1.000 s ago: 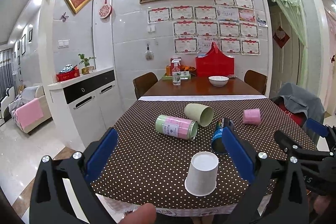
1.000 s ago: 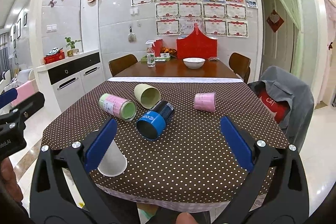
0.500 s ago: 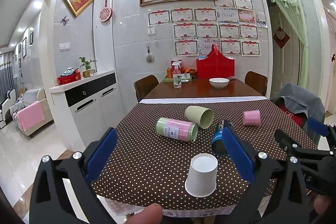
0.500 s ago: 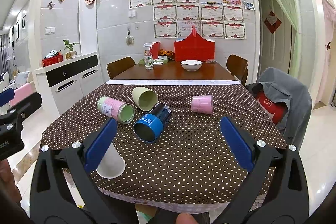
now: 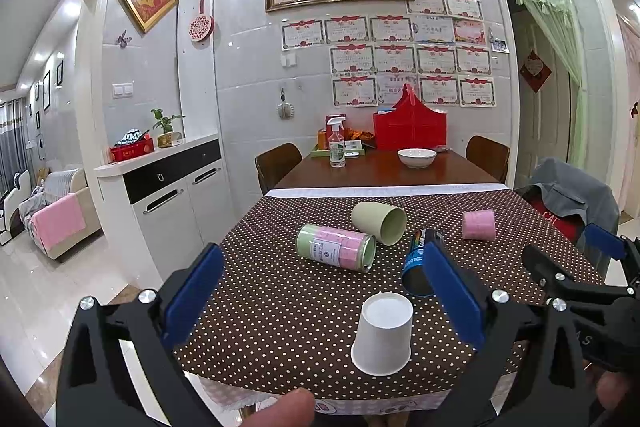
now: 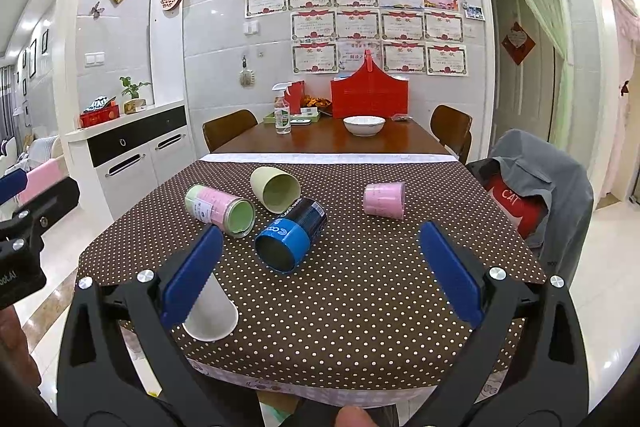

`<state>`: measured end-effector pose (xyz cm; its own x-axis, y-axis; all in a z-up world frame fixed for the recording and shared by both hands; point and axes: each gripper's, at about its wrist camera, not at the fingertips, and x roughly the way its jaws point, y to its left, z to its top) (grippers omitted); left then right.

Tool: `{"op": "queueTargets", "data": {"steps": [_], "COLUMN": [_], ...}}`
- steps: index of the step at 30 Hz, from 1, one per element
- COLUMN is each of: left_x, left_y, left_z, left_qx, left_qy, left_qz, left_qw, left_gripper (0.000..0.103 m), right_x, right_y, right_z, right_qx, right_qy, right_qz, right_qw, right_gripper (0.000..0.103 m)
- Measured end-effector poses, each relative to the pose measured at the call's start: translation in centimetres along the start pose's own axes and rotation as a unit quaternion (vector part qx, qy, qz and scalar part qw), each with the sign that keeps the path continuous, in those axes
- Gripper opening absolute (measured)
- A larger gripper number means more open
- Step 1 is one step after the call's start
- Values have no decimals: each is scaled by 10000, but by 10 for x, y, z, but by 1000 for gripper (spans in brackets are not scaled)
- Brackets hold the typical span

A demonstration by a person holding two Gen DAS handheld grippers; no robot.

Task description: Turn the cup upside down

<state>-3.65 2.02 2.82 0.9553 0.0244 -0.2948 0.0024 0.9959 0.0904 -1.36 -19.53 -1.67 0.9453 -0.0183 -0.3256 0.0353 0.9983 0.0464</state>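
A white paper cup stands upside down near the front edge of the dotted tablecloth; in the right wrist view it is partly hidden behind the left finger. My left gripper is open and empty, held back from the cup. My right gripper is open and empty, in front of the table; it also shows at the right of the left wrist view.
On the cloth lie a pink-green can, a pale green cup, a blue can and a pink cup. A white bowl, spray bottle and red basket stand farther back. A jacket-draped chair is at right.
Both grippers have drifted slightly back and up from the table. The white cup and the other items have not moved.
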Motion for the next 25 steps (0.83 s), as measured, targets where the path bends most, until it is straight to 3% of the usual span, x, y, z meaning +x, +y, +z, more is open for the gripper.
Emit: {"op": "queueTargets", "data": {"steps": [12,25], "left_x": [-8,2], "left_y": [0,-2], "left_z": [3,-2], "left_qx": [-48,-15], "left_qy": [-106,90], "left_qz": [-54,-43], "left_qw": [9999,9999], "left_gripper": [98,98], "right_x": [-1,3], "right_y": [1,1], "right_z": [0,-1], "right_qx": [-4,15], "right_qy": [27,52], "right_qz": [12,11], "right_qw": [10000,10000], "right_gripper": [97,97]}}
